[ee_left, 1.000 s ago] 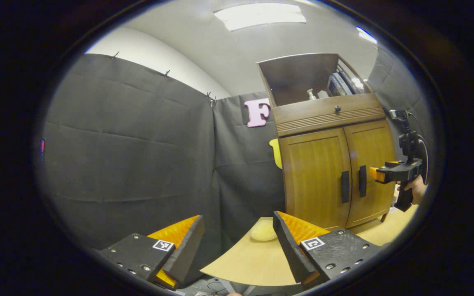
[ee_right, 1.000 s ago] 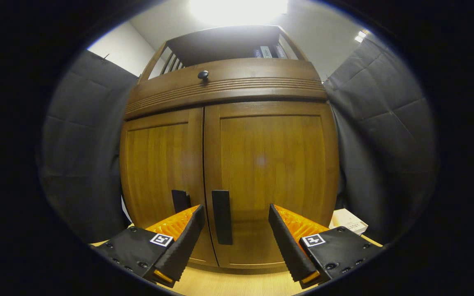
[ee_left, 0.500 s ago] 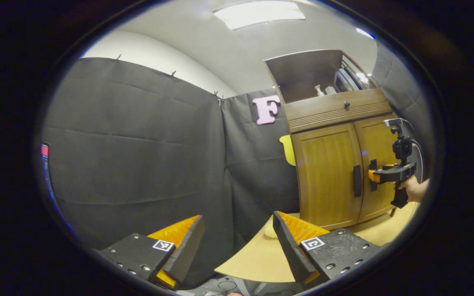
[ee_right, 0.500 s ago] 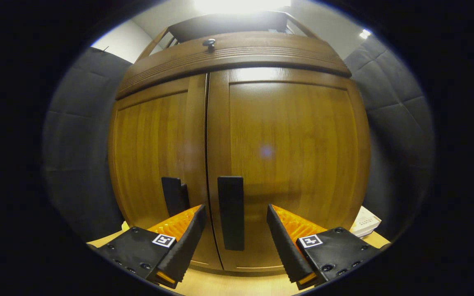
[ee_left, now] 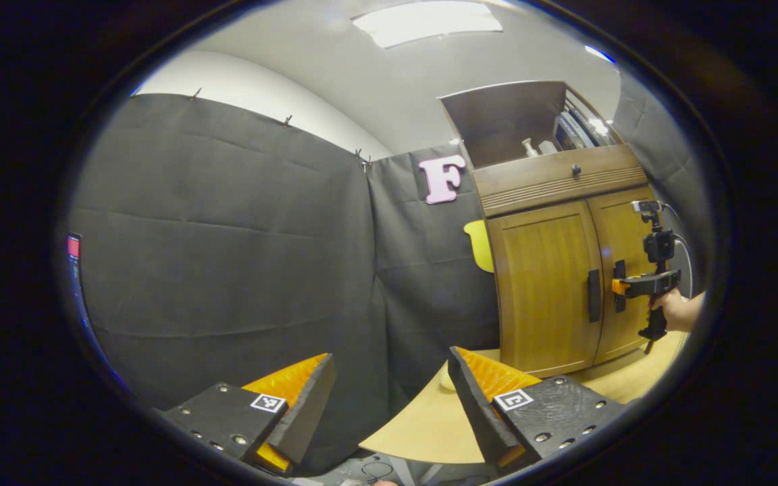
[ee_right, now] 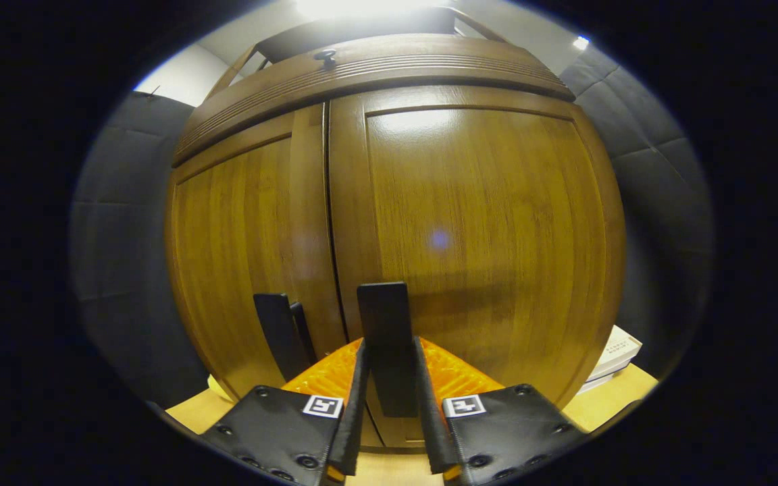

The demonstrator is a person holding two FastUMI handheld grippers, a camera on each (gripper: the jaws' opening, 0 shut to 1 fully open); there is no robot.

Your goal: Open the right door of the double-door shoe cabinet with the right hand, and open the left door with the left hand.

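Right gripper (ee_right: 390,398) jaws clamped on the upright right door handle (ee_right: 385,324) at 12 o'clock; left gripper (ee_left: 389,405) jaws apart, left door handle (ee_left: 593,295) far off at 2 o'clock.

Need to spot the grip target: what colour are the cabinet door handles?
Black, best seen in the right gripper view: the right door handle.

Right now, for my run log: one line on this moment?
right gripper: shut on right door handle | left gripper: open, away from cabinet | both doors: closed

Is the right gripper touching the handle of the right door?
Touching. In the right gripper view, the right gripper has both fingers pressed against the sides of the right door handle.
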